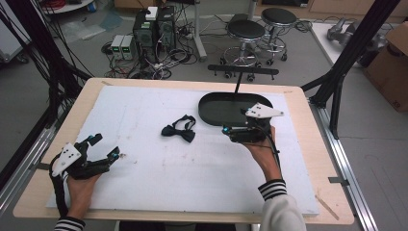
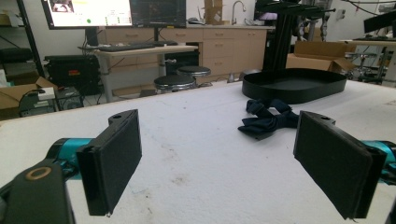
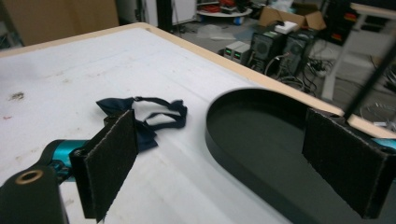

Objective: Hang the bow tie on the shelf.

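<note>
A dark navy bow tie (image 1: 179,130) lies crumpled on the white mat near the table's middle. To its right, at the far side, sits an empty black oval tray (image 1: 219,108). My right gripper (image 1: 225,131) hovers at the tray's near edge, pointing left toward the bow tie, open with nothing between its jaws. In the right gripper view the bow tie (image 3: 154,114) lies just beyond the left pad and the tray (image 3: 261,140) spreads under the right one. My left gripper (image 1: 106,147) rests open at the near left; ahead of it lie the bow tie (image 2: 267,119) and the tray (image 2: 299,91).
A white mat (image 1: 144,178) covers most of the wooden table (image 1: 308,144). A thin black rod (image 1: 237,84) rises behind the tray. Stools (image 1: 245,33) and computer towers (image 1: 154,29) stand on the floor beyond the far edge. Black frame posts (image 1: 346,62) flank the right side.
</note>
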A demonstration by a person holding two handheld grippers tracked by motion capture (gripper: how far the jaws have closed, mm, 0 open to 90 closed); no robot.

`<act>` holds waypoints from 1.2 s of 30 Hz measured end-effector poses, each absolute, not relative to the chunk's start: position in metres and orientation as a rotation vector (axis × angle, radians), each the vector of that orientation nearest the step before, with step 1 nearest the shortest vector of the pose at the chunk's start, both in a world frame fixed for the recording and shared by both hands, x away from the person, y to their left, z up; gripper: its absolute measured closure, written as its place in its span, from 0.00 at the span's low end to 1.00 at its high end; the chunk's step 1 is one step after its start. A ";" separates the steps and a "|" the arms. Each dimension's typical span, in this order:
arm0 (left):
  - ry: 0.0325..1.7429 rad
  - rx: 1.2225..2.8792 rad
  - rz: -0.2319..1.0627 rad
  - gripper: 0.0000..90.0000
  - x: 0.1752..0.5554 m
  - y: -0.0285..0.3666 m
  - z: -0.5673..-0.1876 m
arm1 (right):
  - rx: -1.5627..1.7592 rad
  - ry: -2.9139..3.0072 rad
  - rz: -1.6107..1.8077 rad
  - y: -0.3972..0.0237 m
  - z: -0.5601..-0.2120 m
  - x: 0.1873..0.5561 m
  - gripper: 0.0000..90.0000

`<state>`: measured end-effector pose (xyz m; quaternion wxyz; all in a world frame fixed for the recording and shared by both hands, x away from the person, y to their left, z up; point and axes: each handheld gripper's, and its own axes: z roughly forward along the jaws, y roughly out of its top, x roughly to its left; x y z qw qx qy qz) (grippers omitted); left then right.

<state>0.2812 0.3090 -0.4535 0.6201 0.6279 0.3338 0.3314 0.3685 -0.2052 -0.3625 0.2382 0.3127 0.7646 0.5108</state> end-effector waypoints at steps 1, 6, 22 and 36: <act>0.767 1.444 0.762 0.17 0.281 0.309 -0.453 | 0.845 2.110 1.404 -0.200 -0.360 0.371 0.12; 0.765 1.442 0.764 0.17 0.281 0.309 -0.454 | 0.775 2.177 1.420 -0.177 -0.357 0.382 0.12; 0.762 1.444 0.765 0.17 0.281 0.308 -0.454 | 0.669 2.323 1.396 -0.132 -0.351 0.404 0.12; 0.758 1.447 0.766 0.17 0.281 0.308 -0.454 | 0.591 2.447 1.392 -0.097 -0.351 0.420 0.12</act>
